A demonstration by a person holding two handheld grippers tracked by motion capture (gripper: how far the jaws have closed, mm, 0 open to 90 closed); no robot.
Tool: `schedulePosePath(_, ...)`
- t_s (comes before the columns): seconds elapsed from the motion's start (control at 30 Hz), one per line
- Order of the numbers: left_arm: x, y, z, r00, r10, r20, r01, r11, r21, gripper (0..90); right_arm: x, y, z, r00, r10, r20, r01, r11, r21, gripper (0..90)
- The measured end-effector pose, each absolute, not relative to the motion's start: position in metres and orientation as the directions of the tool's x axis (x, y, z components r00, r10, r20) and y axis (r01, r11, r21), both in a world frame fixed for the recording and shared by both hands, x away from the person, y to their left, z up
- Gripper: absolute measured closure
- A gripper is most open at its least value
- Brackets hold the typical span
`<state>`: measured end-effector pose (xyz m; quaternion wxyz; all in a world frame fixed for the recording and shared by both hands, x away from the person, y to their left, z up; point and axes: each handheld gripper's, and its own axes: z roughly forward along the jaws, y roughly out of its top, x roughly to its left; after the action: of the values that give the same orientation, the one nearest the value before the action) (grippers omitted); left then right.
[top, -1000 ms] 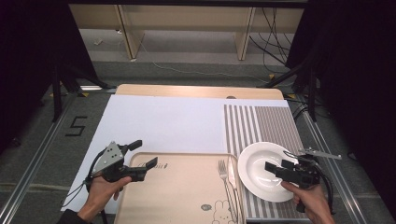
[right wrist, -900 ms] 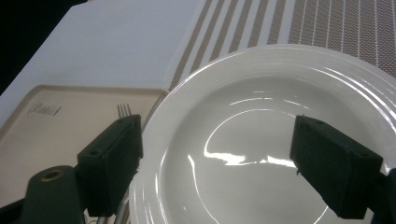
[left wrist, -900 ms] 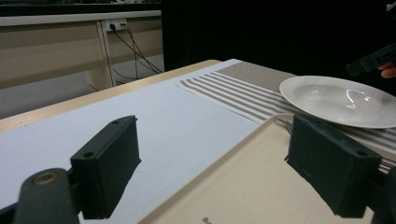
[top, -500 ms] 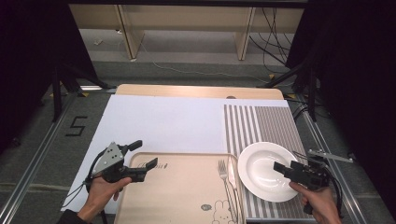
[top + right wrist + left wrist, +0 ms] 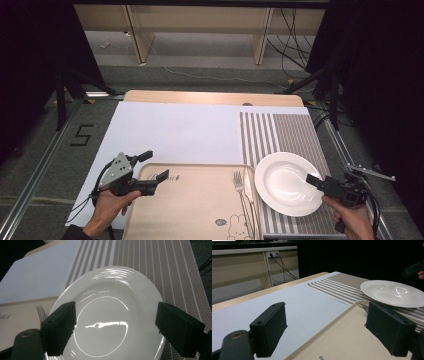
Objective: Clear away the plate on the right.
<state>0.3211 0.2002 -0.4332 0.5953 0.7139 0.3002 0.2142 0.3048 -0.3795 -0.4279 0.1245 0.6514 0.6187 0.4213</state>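
Observation:
A white deep plate [image 5: 285, 182] sits on the striped placemat [image 5: 280, 132] at the right. My right gripper [image 5: 316, 181] hovers over the plate's right rim, open. In the right gripper view its two jaws stand wide apart over the plate [image 5: 110, 315], with nothing between them. My left gripper [image 5: 151, 167] is open at the far left corner of the beige tray [image 5: 190, 200]. In the left gripper view one jaw is over the white sheet [image 5: 307, 302] and the other over the tray [image 5: 342, 340].
A fork [image 5: 241, 192] lies along the tray's right edge, beside the plate. A large white sheet [image 5: 175, 130] covers the table's left and middle. Dark floor and cables surround the table, and a table edge [image 5: 215, 97] lies beyond the sheet.
My right gripper has drawn back to the right, from over the plate's middle to its right rim. The left gripper and the plate have not moved.

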Motion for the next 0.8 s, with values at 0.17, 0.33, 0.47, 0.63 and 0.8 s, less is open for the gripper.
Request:
schedulePosePath(0.17,0.32,0.2,-0.433,0.729,0.683,-0.049,0.171,-0.112,0.979,16.1,0.305,-0.385,-0.435,-0.086,0.909,0.407,0.726,-0.223,0.651,18.1)
schedulePosePath(0.33,0.321,0.2,-0.433,0.73,0.681,-0.051,0.171,-0.111,0.979,16.1,0.306,-0.391,-0.44,-0.078,0.896,0.437,0.758,-0.231,0.61,18.0)
schedulePosePath(0.47,0.321,0.2,-0.432,0.731,0.681,-0.049,0.171,-0.113,0.979,16.1,0.307,-0.395,-0.443,-0.039,0.881,0.472,0.775,-0.271,0.571,18.0)
schedulePosePath(0.63,0.321,0.2,-0.432,0.731,0.681,-0.049,0.17,-0.113,0.979,16.1,0.309,-0.397,-0.449,-0.04,0.878,0.478,0.793,-0.263,0.55,18.1)
schedulePosePath(0.8,0.321,0.2,-0.433,0.731,0.68,-0.05,0.171,-0.112,0.979,16.1,0.311,-0.395,-0.451,-0.016,0.863,0.505,0.81,-0.285,0.512,18.2)
